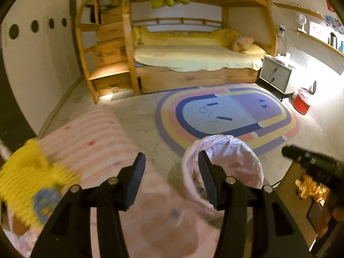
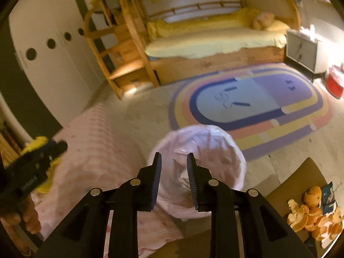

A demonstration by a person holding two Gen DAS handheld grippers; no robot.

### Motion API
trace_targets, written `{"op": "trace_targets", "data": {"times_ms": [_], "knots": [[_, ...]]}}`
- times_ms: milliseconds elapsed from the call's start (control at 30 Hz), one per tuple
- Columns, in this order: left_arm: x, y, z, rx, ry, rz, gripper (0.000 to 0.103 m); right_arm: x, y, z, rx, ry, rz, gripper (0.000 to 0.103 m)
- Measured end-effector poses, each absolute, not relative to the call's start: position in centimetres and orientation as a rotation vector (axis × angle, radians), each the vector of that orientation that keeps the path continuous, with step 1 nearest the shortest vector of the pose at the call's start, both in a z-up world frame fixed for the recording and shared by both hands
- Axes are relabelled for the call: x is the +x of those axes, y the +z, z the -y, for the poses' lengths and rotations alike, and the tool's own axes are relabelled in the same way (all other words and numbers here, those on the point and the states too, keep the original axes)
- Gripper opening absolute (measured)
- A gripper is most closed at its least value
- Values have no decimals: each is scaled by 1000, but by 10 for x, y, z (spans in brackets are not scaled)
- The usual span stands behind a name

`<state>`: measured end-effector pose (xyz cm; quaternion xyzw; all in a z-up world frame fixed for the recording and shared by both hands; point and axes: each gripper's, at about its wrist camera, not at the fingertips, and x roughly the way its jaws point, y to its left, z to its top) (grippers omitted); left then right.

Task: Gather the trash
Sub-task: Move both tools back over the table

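A waste bin lined with a pink bag (image 1: 234, 150) (image 2: 217, 144) stands on the floor just ahead of both grippers, with scraps inside. My left gripper (image 1: 171, 157) is open with nothing between its fingers, over the gap between the pink bedding and the bin's rim. My right gripper (image 2: 174, 155) hangs over the bin's mouth, jaws a little apart and empty. Orange peels (image 2: 309, 215) (image 1: 311, 189) lie in a heap on a brown surface at the lower right, beside a blue snack wrapper (image 2: 327, 197).
Pink striped bedding (image 1: 96, 133) with a yellow cloth (image 1: 28, 167) fills the left. Beyond are an oval pastel rug (image 1: 225, 116), a wooden bunk bed (image 1: 193, 60), a grey nightstand (image 1: 276, 73) and a red bin (image 1: 302, 103). A hand (image 2: 30, 219) shows at the lower left.
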<state>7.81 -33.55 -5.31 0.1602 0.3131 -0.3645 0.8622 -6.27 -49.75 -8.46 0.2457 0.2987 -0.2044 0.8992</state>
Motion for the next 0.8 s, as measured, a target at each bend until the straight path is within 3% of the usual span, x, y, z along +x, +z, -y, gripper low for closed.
{"op": "trace_targets", "data": {"times_ms": [333,667,700,767,800], "knots": [[39,-28,207,303,-551,-634,53,-46,-38,390,355,-190,-632,25],[50,-26,109,215,-348,-675,50,3,-34,308,187,-94,-704,27],[54,-29,98,207,-321,-682,50,6,-36,302,180,-88,-707,29],[58,-33,81,199,-287,-687,51,17,-40,288,169,-79,-714,50],[63,-36,73,193,-260,-689,52,24,-42,281,159,-79,-718,55]]}}
